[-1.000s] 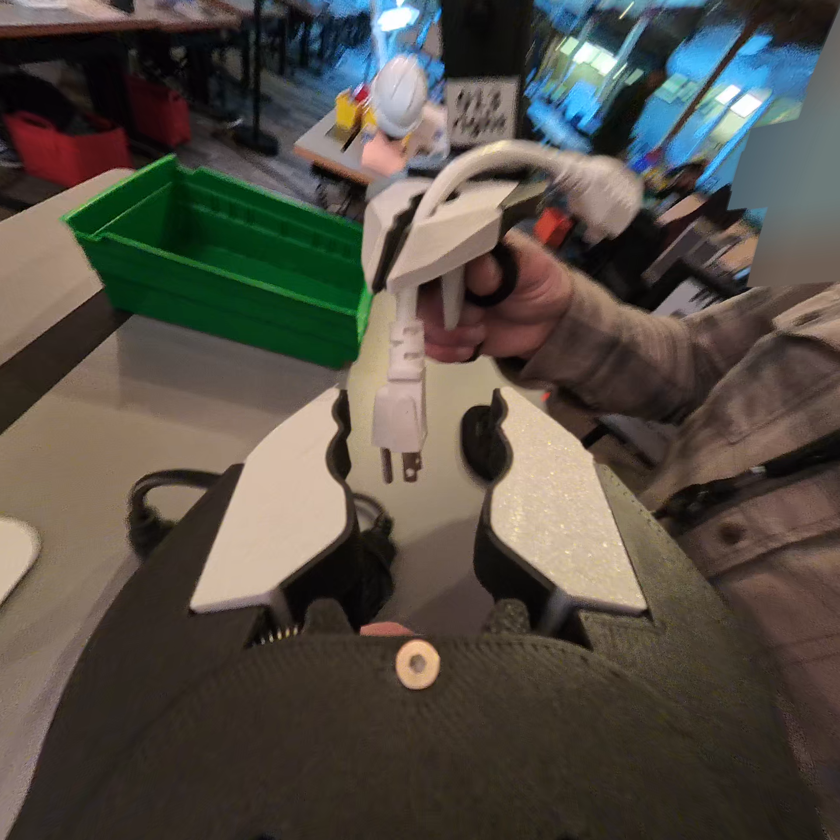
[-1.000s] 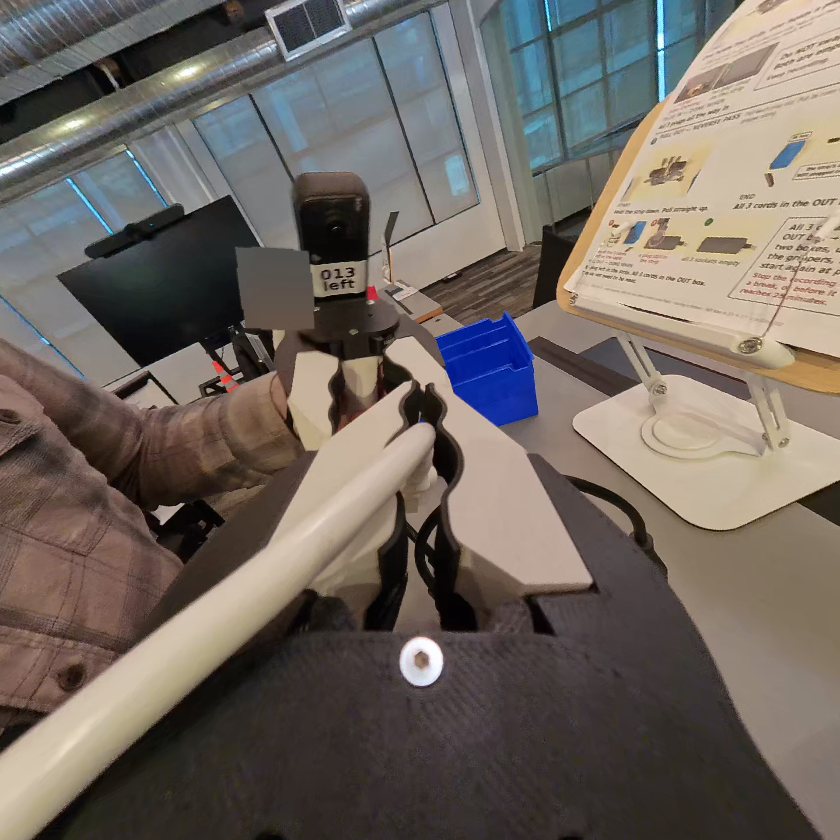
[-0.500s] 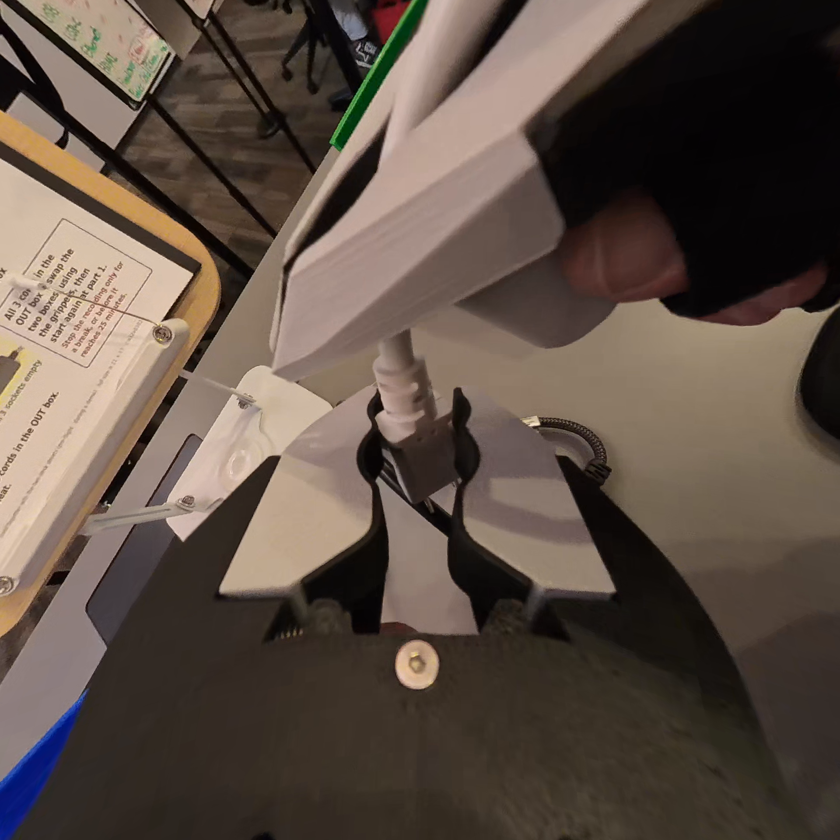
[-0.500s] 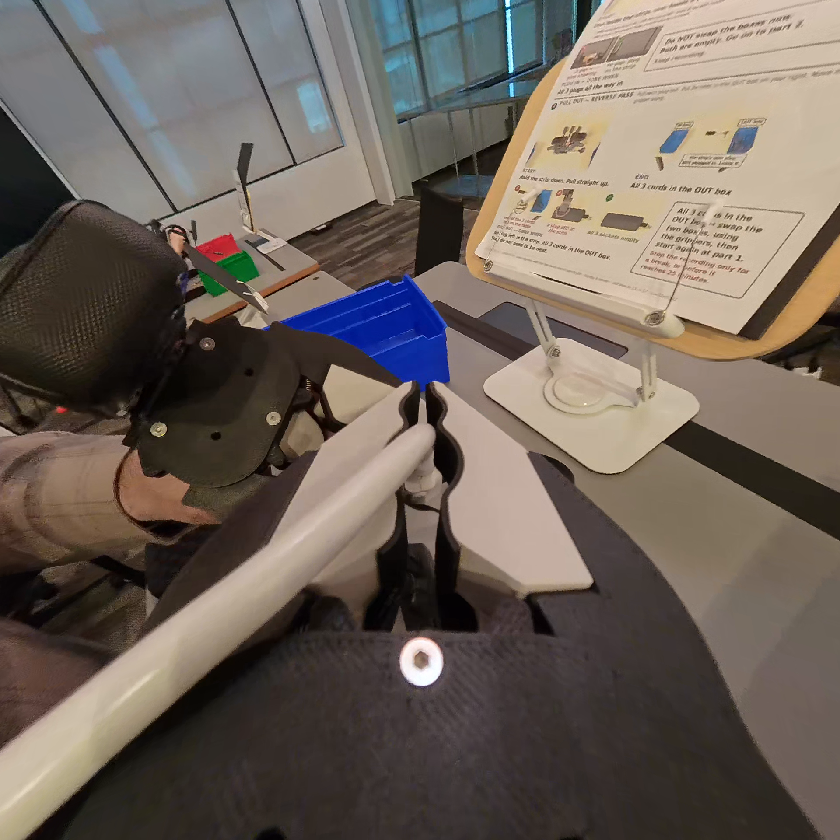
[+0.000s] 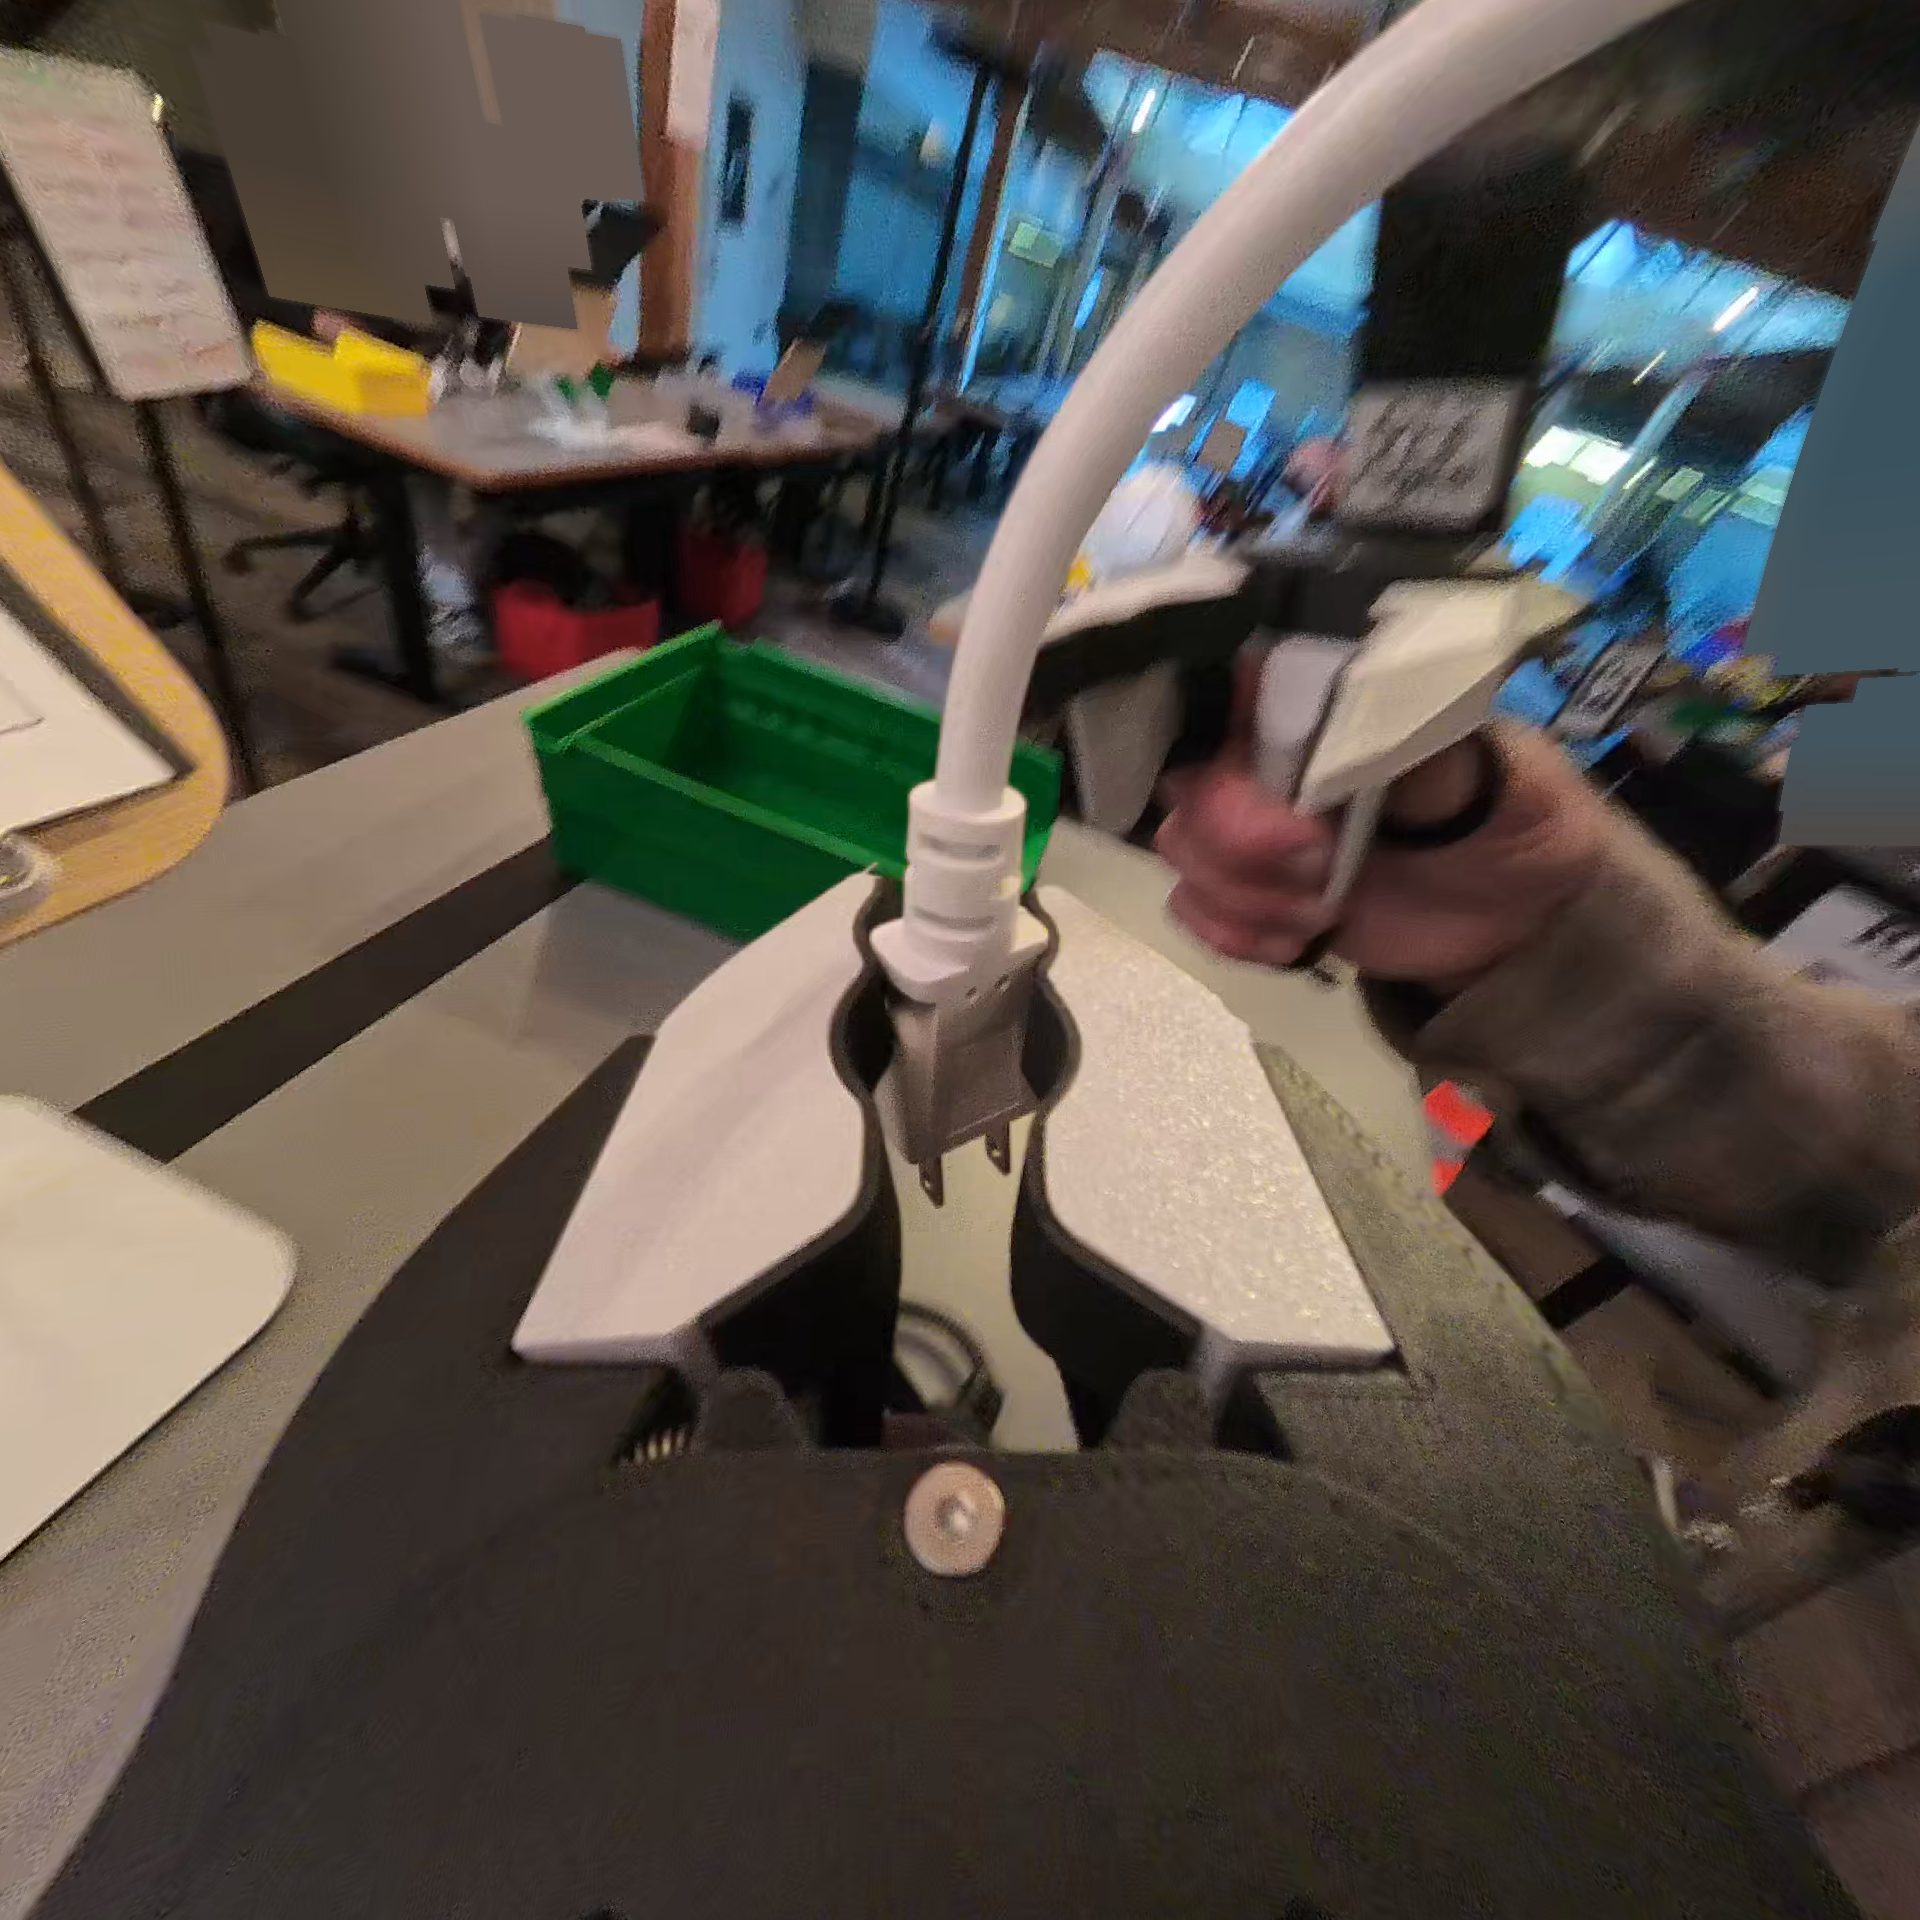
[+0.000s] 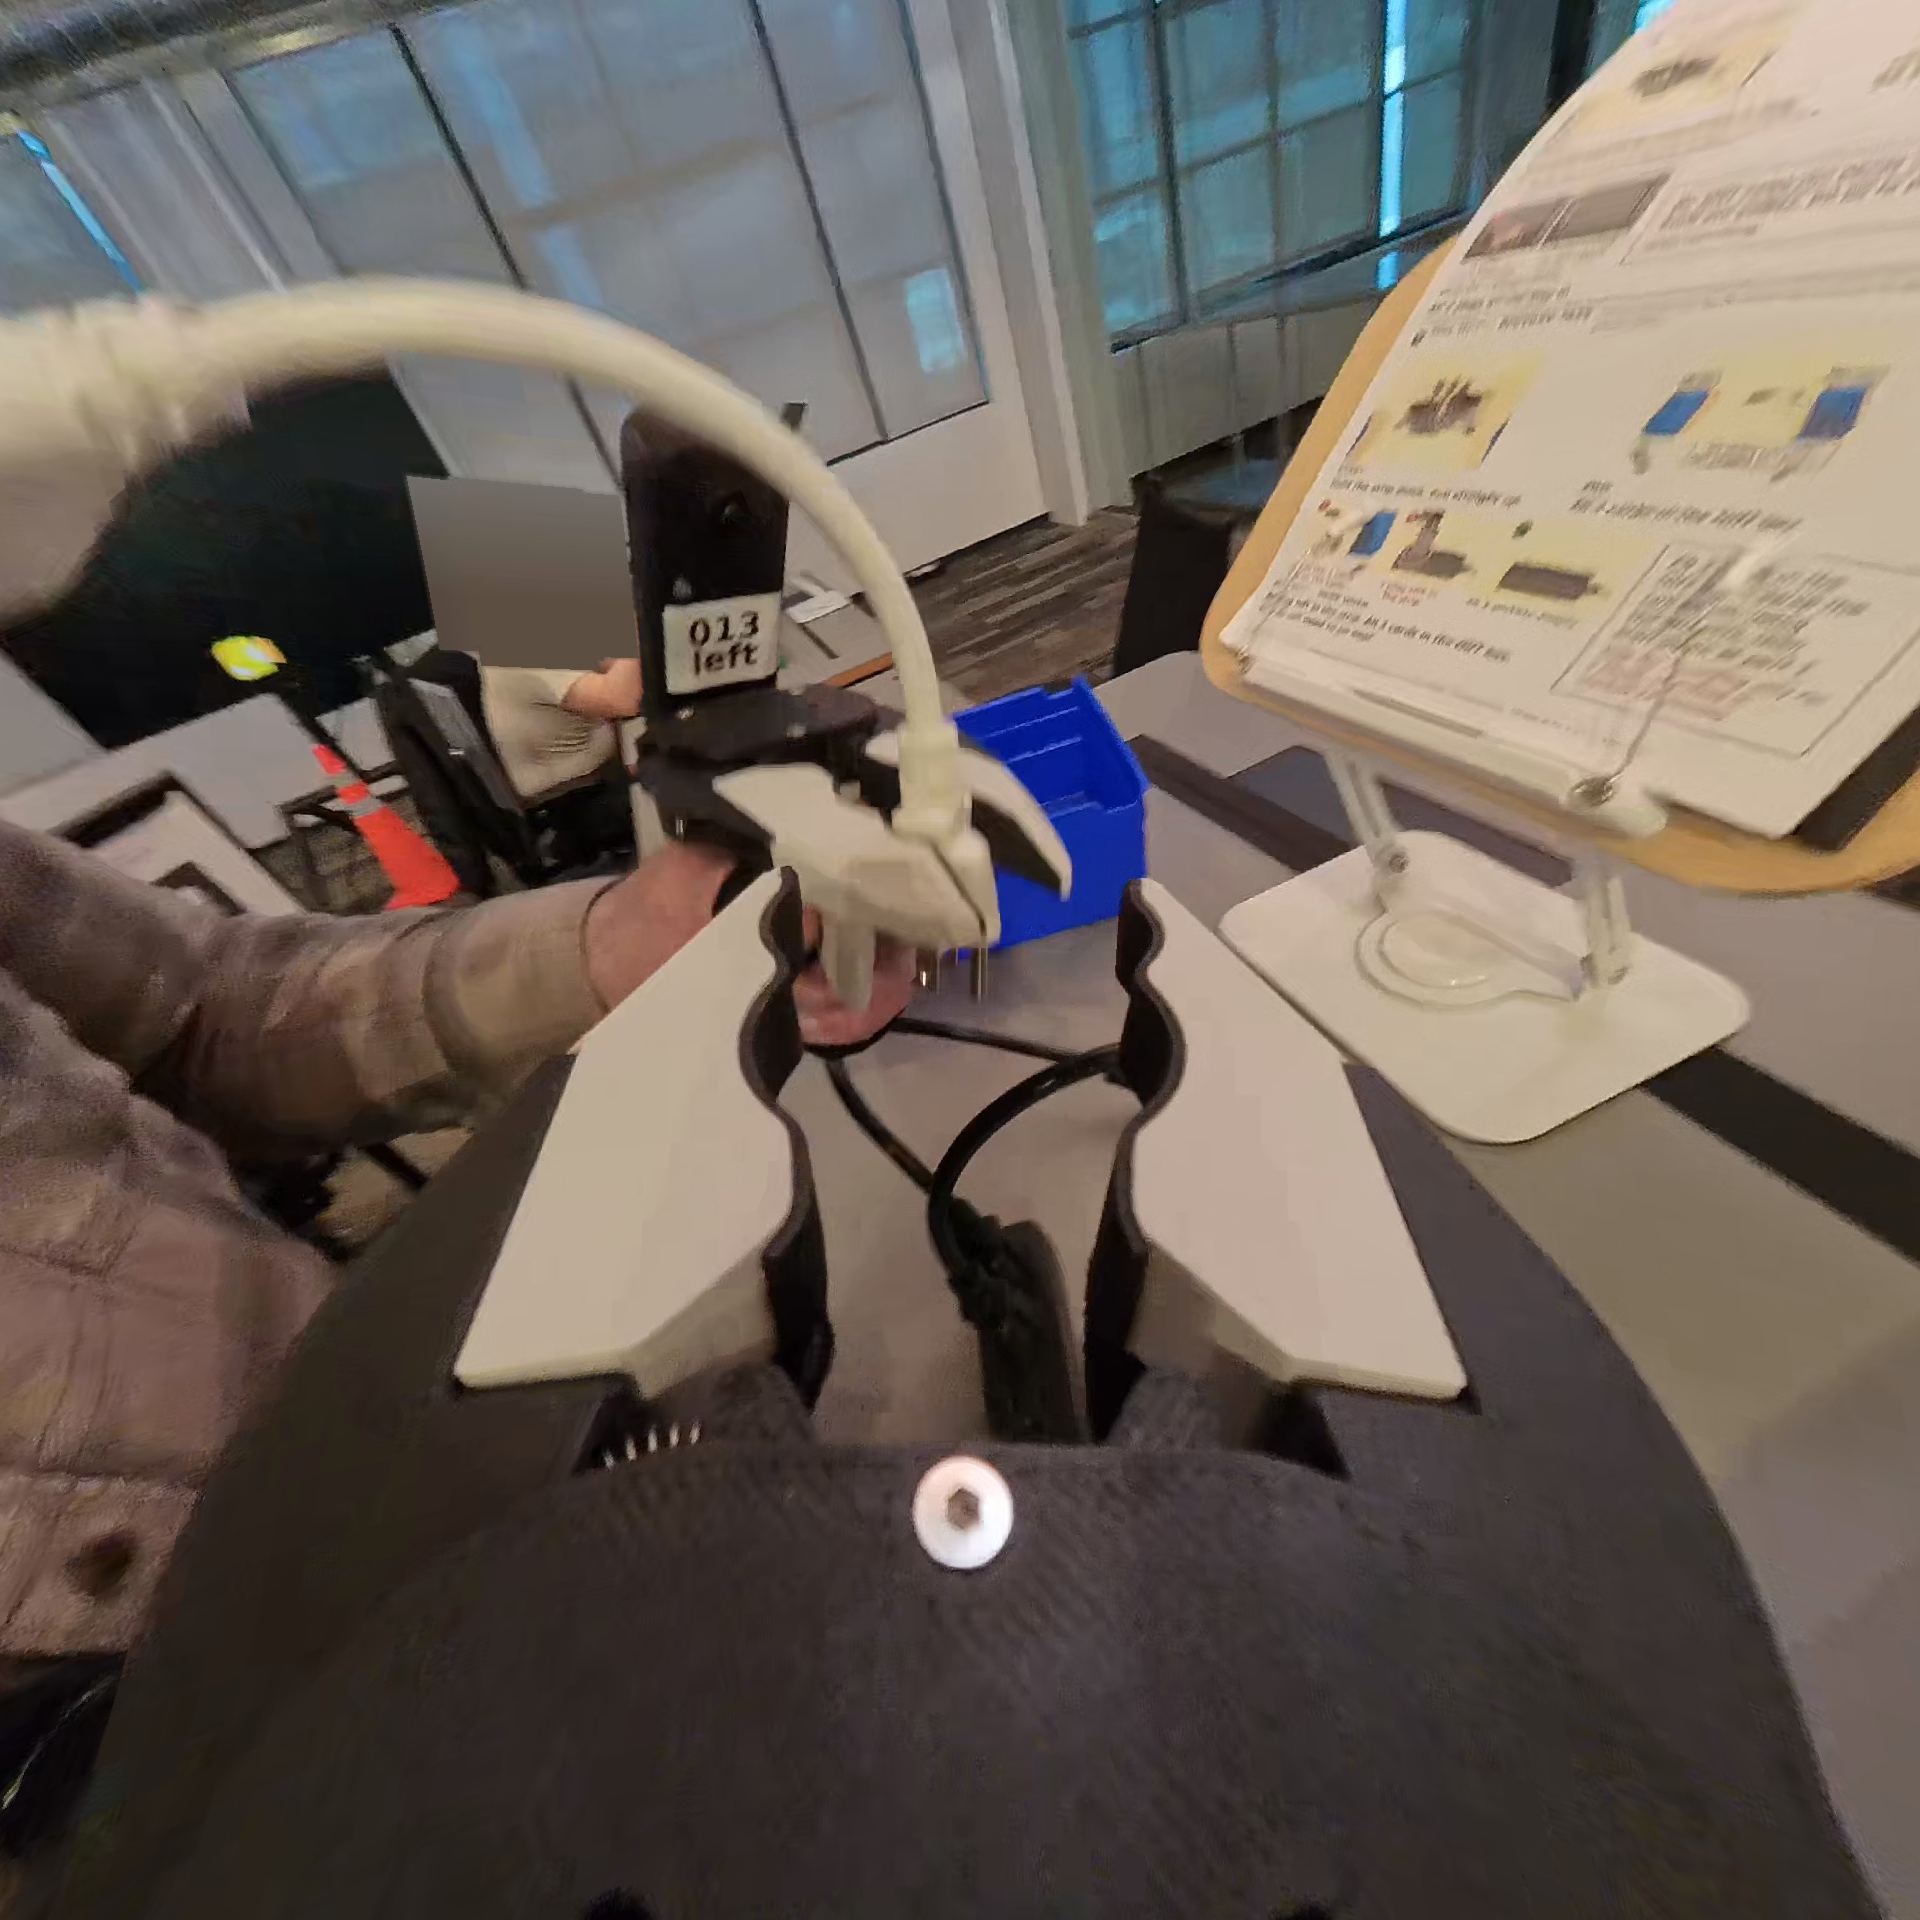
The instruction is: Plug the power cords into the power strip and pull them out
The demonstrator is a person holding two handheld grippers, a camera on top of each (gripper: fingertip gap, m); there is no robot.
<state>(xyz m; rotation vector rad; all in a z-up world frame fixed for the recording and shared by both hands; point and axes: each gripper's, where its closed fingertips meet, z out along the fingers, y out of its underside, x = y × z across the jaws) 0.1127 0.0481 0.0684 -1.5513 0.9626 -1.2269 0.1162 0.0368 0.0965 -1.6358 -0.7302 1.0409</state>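
My left gripper (image 5: 954, 906) is shut on a white power plug (image 5: 956, 1049), held above the grey table with its metal prongs pointing back toward the camera. Its white cord (image 5: 1049, 499) arcs up and to the right. My right gripper (image 6: 958, 900) is open and empty; it also shows in the left wrist view (image 5: 1288, 644), held by a hand on the right. In the right wrist view the left gripper (image 6: 935, 842) holds the plug just beyond my open fingers. A black cord (image 6: 997, 1132) lies on the table below. No power strip is in view.
A green bin (image 5: 727, 769) stands at the far edge of the table. A blue bin (image 6: 1060, 769) sits behind the left gripper. A stand with an instruction sheet (image 6: 1558, 582) rests on a white base (image 6: 1507, 1029) at the right. A person's sleeve is at the left.
The right gripper held the white cord, then let go, opened and drew back. The left gripper closed on the plug half a second ago and keeps it, now swung toward the green bin.
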